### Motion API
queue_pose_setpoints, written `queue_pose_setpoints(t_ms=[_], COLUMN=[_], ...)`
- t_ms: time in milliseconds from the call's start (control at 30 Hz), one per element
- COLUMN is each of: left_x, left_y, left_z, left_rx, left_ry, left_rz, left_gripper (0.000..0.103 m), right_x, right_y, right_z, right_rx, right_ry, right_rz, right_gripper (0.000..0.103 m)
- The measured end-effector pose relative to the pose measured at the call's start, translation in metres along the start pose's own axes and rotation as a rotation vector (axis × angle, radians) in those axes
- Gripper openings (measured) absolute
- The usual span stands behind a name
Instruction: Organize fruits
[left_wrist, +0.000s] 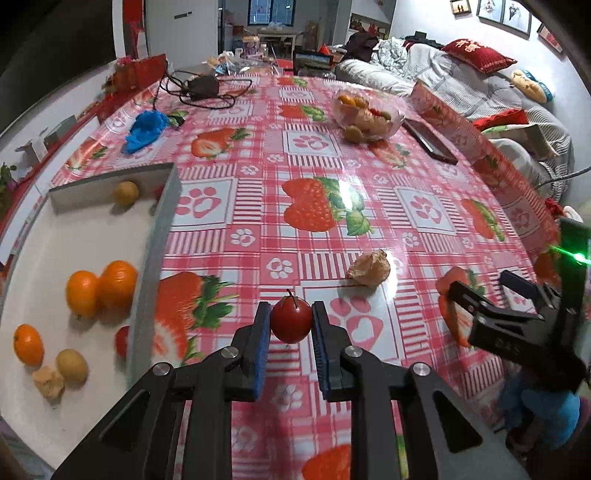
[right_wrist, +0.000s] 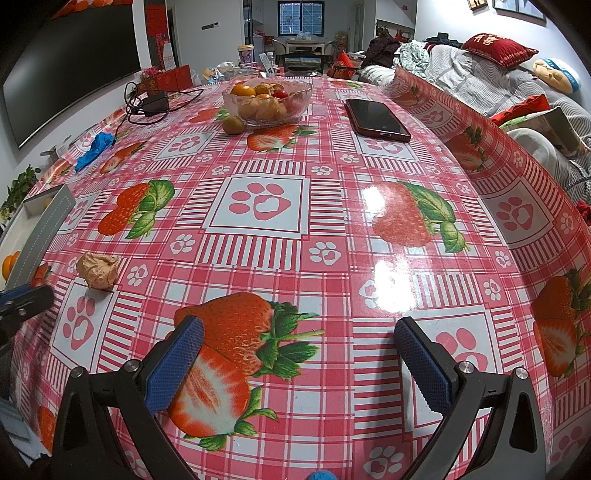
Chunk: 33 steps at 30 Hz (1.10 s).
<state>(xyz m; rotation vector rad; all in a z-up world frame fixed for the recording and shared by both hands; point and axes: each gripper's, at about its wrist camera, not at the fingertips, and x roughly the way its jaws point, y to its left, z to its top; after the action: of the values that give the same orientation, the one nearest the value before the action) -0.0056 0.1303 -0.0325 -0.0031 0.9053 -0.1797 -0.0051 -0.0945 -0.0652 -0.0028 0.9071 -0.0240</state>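
- Gripping a small round red tomato (left_wrist: 291, 320) between its blue pads, the left gripper (left_wrist: 290, 325) has its fingers clenched on it.
- Right gripper (right_wrist: 299, 354) fingers are spread wide over the bench (right_wrist: 332, 258), nothing between.
- Grey-walled white tray (left_wrist: 155, 236) with oranges lies left of the left fingers.

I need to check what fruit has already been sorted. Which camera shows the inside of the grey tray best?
The left wrist view: the grey rectangular tray lies open, with round orange citrus fruits inside. The right wrist view catches only its corner at the left edge, with a sliver of orange fruit.
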Motion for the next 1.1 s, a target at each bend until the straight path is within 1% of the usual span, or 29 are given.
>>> queue_pose_setpoints(t_ms=[100, 133, 200, 333, 433, 533, 567, 600, 633, 700, 733, 767, 800, 833, 1000, 1100], left_x=[-0.014, -0.018, -0.023, -0.031, -0.037, -0.042, -0.043, -0.044, -0.044, -0.045, -0.046, -0.047, -0.047, -0.047, -0.050, -0.052], left_y=[0.008, 0.011, 0.018, 0.029, 0.038, 0.048, 0.052, 0.056, 0.058, 0.063, 0.064, 0.065, 0.066, 0.066, 0.069, 0.071], left_z=[-0.002, -0.002, -0.003, -0.005, -0.006, -0.008, -0.009, -0.009, -0.010, -0.011, -0.012, -0.013, -0.013, -0.014, -0.018, -0.019], left_rx=[-0.001, -0.005, -0.018, -0.031, -0.049, -0.069, -0.077, -0.084, -0.090, -0.098, -0.099, -0.099, -0.099, -0.100, -0.115, -0.119], left_ry=[-0.026, -0.032, -0.034, -0.040, -0.049, -0.057, -0.056, -0.054, -0.053, -0.053, -0.055, -0.057, -0.058, -0.057, -0.058, -0.061], left_rz=[0.003, 0.002, 0.001, 0.017, 0.022, 0.037, 0.040, 0.043, 0.045, 0.052, 0.056, 0.059, 0.063, 0.064, 0.060, 0.058], left_gripper=[0.024, 0.024, 0.024, 0.024, 0.024, 0.024, 0.024, 0.024, 0.024, 0.024, 0.024, 0.024, 0.024, 0.024, 0.024, 0.024], right_x=[0.001, 0.000, -0.007, -0.011, -0.006, 0.002, 0.005, 0.007, 0.012, 0.018, 0.019, 0.018, 0.017, 0.016, 0.012, 0.005], right_y=[0.002, 0.005, 0.017, 0.052, 0.077, 0.095, 0.100, 0.106, 0.112, 0.121, 0.123, 0.125, 0.127, 0.127, 0.107, 0.101], right_z=[0.008, 0.010, 0.015, 0.027, 0.038, 0.047, 0.047, 0.047, 0.048, 0.046, 0.044, 0.042, 0.041, 0.041, 0.042, 0.040], right_rx=[0.016, 0.030, 0.034, -0.034, -0.089, -0.114, -0.126, -0.141, -0.158, -0.176, -0.186, -0.198, -0.215, -0.218, -0.125, -0.111], right_ry=[0.063, 0.080, 0.062, 0.051, 0.052, 0.060, 0.061, 0.065, 0.080, 0.111, 0.104, 0.094, 0.083, 0.082, 0.106, 0.113], right_rz=[-0.006, 0.020, 0.123, 0.211, 0.219, 0.236, 0.235, 0.237, 0.240, 0.242, 0.226, 0.210, 0.192, 0.197, 0.277, 0.281], right_gripper=[0.103, 0.103, 0.103, 0.103, 0.103, 0.103, 0.100, 0.090, 0.086, 0.071, 0.070, 0.058, 0.041, 0.032, 0.032, 0.032])
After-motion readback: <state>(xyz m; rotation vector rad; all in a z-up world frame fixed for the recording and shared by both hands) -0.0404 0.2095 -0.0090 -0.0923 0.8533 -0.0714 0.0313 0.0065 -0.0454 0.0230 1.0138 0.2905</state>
